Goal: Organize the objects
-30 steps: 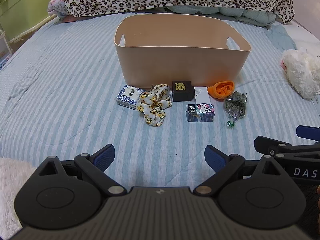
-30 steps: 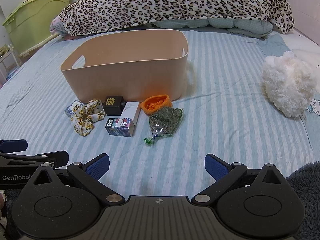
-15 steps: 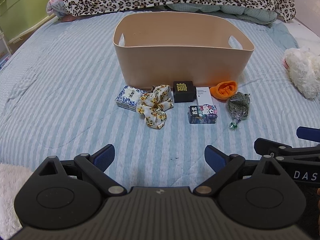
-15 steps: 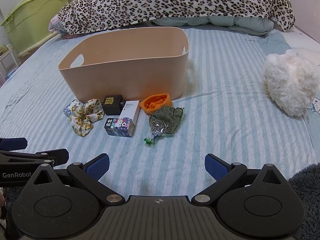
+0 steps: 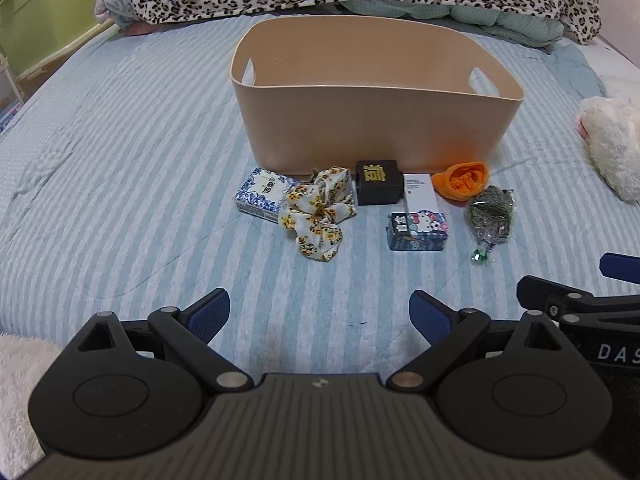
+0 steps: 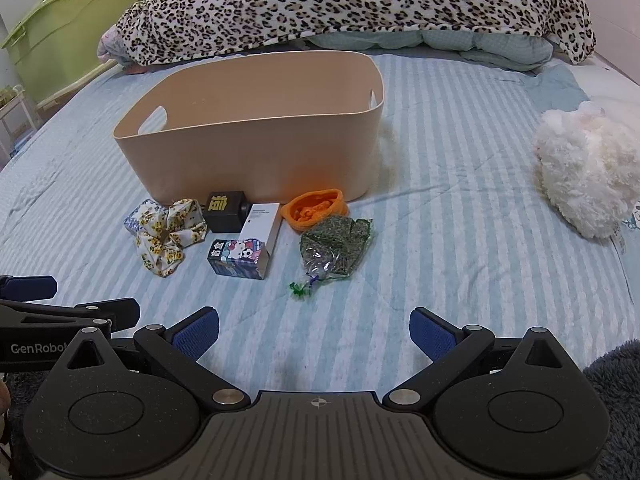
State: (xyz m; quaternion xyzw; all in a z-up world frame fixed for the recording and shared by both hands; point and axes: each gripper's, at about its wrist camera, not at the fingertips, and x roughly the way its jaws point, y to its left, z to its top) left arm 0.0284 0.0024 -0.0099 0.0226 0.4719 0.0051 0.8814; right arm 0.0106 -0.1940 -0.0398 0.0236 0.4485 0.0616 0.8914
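Note:
A beige basket (image 5: 372, 128) (image 6: 256, 152) stands on the striped bed. In front of it lie a blue-white box (image 5: 262, 195), a floral scrunchie (image 5: 318, 212) (image 6: 168, 236), a black box (image 5: 378, 182) (image 6: 224, 212), a white box (image 5: 419, 191) (image 6: 262, 226), a cartoon box (image 5: 418, 231) (image 6: 238, 260), an orange knitted pouch (image 5: 464, 180) (image 6: 316, 210) and a bag of green leaves (image 5: 490, 214) (image 6: 334, 250). My left gripper (image 5: 319, 314) and right gripper (image 6: 314, 330) are open and empty, short of the objects.
A leopard blanket (image 6: 352, 4) lies across the bed's far end. A white plush toy (image 6: 584, 184) (image 5: 612, 144) sits to the right. A green bin (image 6: 68, 40) stands off the bed at the left. A white fluffy patch (image 5: 16, 384) is at the near left.
Both grippers have moved slightly forward toward the objects; the basket and items look a little closer. Nothing on the bed has moved.

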